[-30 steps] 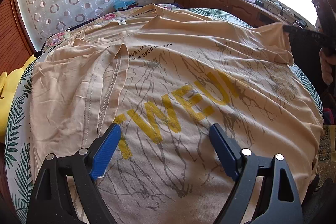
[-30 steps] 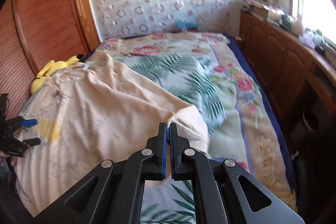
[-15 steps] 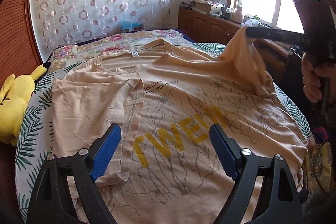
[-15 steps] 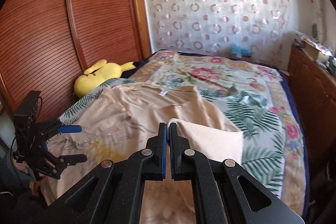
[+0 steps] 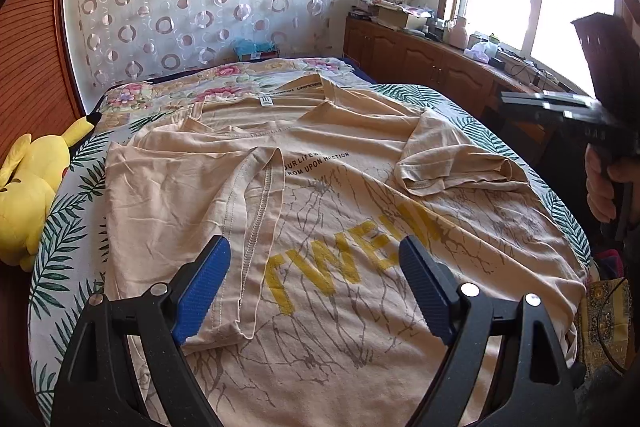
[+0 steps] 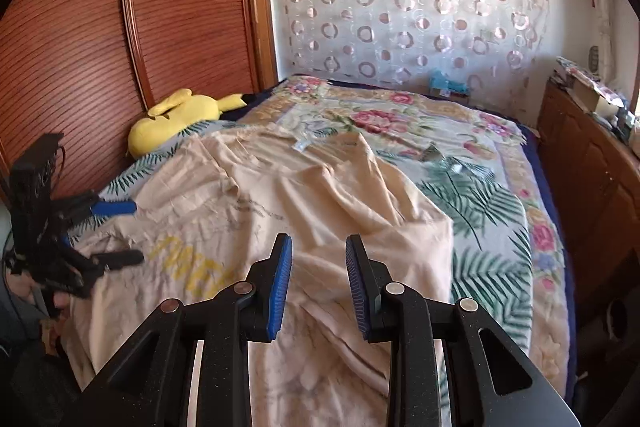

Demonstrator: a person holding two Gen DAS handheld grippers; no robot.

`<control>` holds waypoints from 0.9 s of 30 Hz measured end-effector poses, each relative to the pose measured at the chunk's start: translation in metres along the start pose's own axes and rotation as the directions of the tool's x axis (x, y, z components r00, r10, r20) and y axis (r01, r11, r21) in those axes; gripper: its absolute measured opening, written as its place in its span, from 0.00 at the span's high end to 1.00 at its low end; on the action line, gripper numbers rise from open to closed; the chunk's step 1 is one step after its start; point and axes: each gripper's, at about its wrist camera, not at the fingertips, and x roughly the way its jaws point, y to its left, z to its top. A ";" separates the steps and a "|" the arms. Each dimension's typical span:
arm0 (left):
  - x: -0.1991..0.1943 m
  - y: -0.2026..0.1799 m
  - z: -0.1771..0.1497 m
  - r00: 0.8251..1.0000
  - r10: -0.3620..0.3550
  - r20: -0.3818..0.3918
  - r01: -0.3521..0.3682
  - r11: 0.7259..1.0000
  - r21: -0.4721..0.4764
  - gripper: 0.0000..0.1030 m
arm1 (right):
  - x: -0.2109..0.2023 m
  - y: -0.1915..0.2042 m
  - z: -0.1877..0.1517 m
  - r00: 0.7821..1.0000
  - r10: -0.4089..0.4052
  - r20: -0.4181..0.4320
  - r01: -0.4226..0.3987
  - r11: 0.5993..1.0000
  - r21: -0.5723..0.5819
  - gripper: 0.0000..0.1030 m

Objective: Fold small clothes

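A beige T-shirt lies print-up across a flowered bed, collar toward the curtained wall and hem toward the person holding the tools, so its long axis runs straight away from both grippers. The left gripper hovers above the lower front of the shirt with its blue pads spread wide and nothing between them; the yellow lettering shows in the gap below. The left sleeve already lies folded in over the chest, its stitched seam running just ahead of the left pad. The right gripper hangs over the shirt's right half, its jaws opening with no cloth caught between them, and the right sleeve lies released, turned inward onto the front near the small black print. In the left view the right tool and the hand gripping it sit off the bed's right edge, near the window side. Both sleeves now rest on the body, so the next fold probably runs lengthwise or brings the hem up toward the collar. The hem lies nearest both grippers, below and just in front of them, while the collar and its label sit well away at the far end. A yellow plush toy lies clear of the shirt by the wardrobe.
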 end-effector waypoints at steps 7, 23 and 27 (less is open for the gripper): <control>-0.002 -0.005 0.000 1.000 -0.007 0.011 0.006 1.000 0.008 0.16 | 0.001 -0.007 -0.044 0.988 -0.097 -0.120 0.101 0.994 0.030 0.72; 0.000 -0.006 -0.003 1.000 -0.004 0.002 0.004 1.000 0.009 0.16 | 0.026 -0.025 -0.043 0.979 -0.136 -0.153 0.151 0.984 0.097 0.81; -0.001 -0.004 -0.003 1.000 0.000 0.001 0.000 1.000 0.006 0.16 | 0.035 -0.024 -0.045 0.970 -0.174 -0.172 0.187 0.981 0.061 0.96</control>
